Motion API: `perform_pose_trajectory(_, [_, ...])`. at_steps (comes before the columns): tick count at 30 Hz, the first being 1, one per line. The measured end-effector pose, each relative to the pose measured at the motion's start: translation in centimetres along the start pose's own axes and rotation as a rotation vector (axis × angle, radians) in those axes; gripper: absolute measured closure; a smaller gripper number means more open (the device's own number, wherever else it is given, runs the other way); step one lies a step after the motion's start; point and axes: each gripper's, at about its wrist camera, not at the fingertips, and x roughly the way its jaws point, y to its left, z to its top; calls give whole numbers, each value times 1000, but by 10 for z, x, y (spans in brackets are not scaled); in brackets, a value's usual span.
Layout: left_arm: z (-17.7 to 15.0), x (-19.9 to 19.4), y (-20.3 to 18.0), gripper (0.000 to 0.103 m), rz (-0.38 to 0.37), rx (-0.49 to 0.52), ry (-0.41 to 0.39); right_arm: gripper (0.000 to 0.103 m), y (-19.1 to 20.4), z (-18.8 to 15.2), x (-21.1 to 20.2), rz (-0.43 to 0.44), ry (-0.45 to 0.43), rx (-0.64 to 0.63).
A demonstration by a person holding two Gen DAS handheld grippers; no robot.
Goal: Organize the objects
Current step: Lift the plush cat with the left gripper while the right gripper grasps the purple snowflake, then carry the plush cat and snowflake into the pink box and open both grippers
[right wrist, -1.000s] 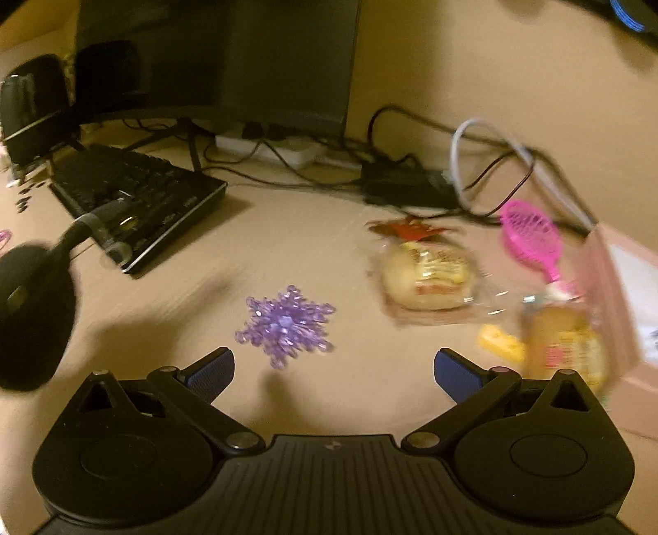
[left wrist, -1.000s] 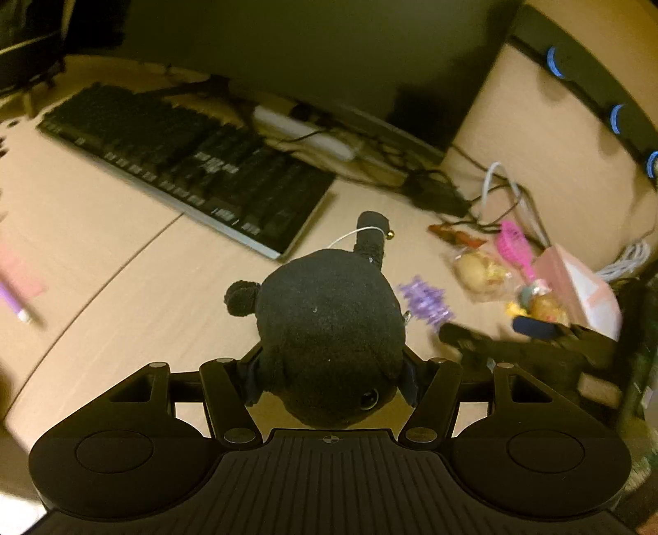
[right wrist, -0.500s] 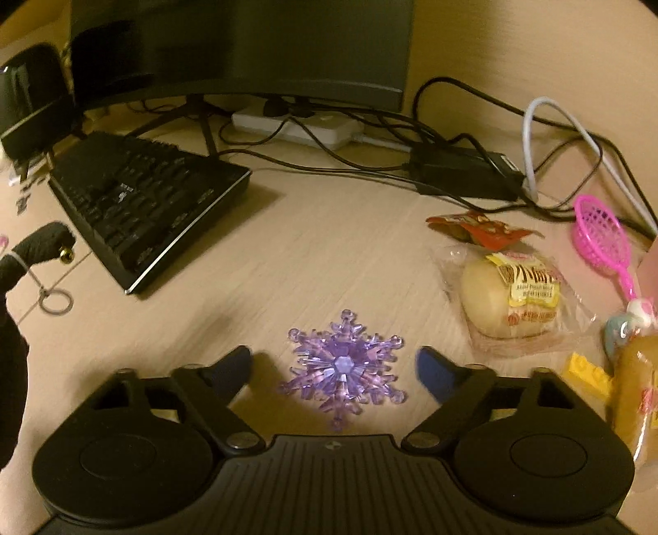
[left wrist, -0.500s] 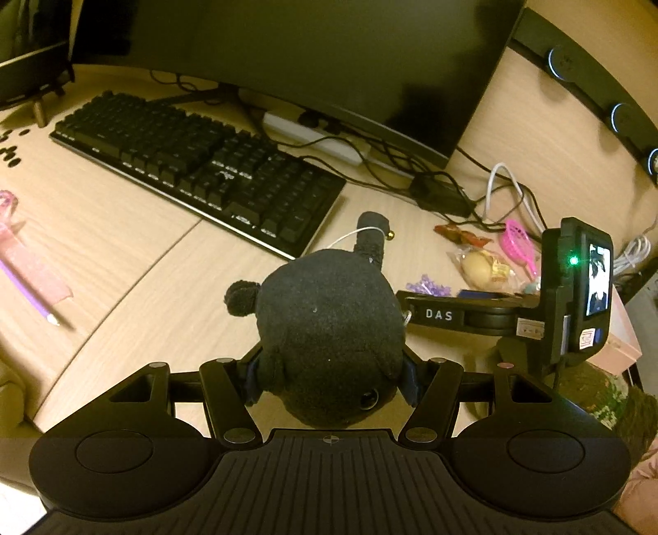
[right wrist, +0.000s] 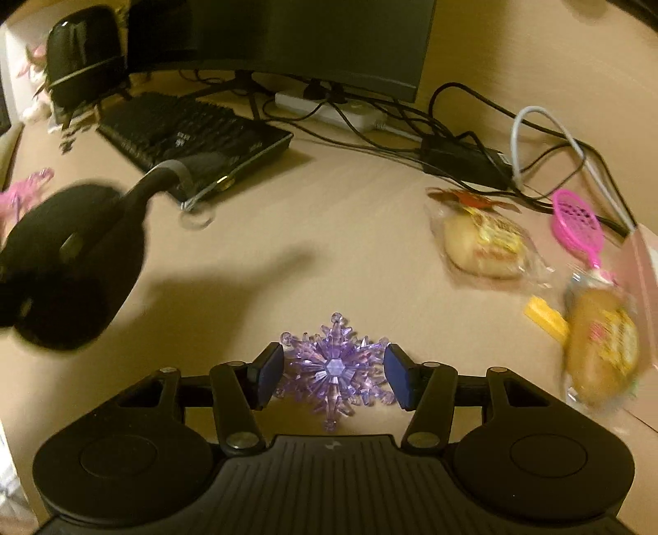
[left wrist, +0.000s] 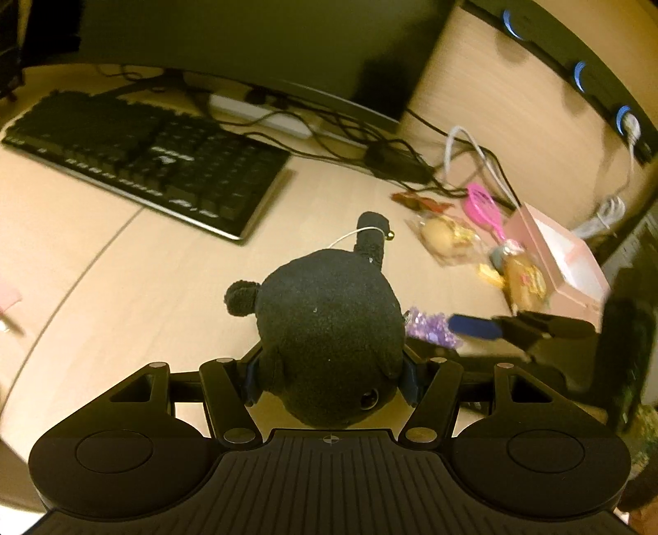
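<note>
My left gripper (left wrist: 329,380) is shut on a black plush toy (left wrist: 329,329) and holds it above the desk; the toy also shows blurred at the left of the right wrist view (right wrist: 70,263). My right gripper (right wrist: 333,376) has its jaws closed onto the sides of a purple crystal snowflake (right wrist: 333,366), which lies on the desk. The snowflake shows in the left wrist view (left wrist: 432,327), beside a blue fingertip (left wrist: 473,327) of the right gripper.
A black keyboard (right wrist: 193,127), monitor (right wrist: 288,37), speaker (right wrist: 82,57), power strip and cables (right wrist: 464,156) fill the back. Two wrapped buns (right wrist: 485,243) (right wrist: 604,341), a yellow block (right wrist: 547,319), a pink brush (right wrist: 575,218) and a pink box (left wrist: 563,263) lie at the right.
My right gripper has moved down over the snowflake and closed its jaws onto it. My left gripper still holds the plush toy and has shifted slightly.
</note>
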Motion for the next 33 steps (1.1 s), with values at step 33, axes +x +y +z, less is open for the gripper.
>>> perform_pose_trajectory(33, [-11, 4, -2, 37, 46, -13, 31, 32, -3, -12, 0, -17, -54, 124])
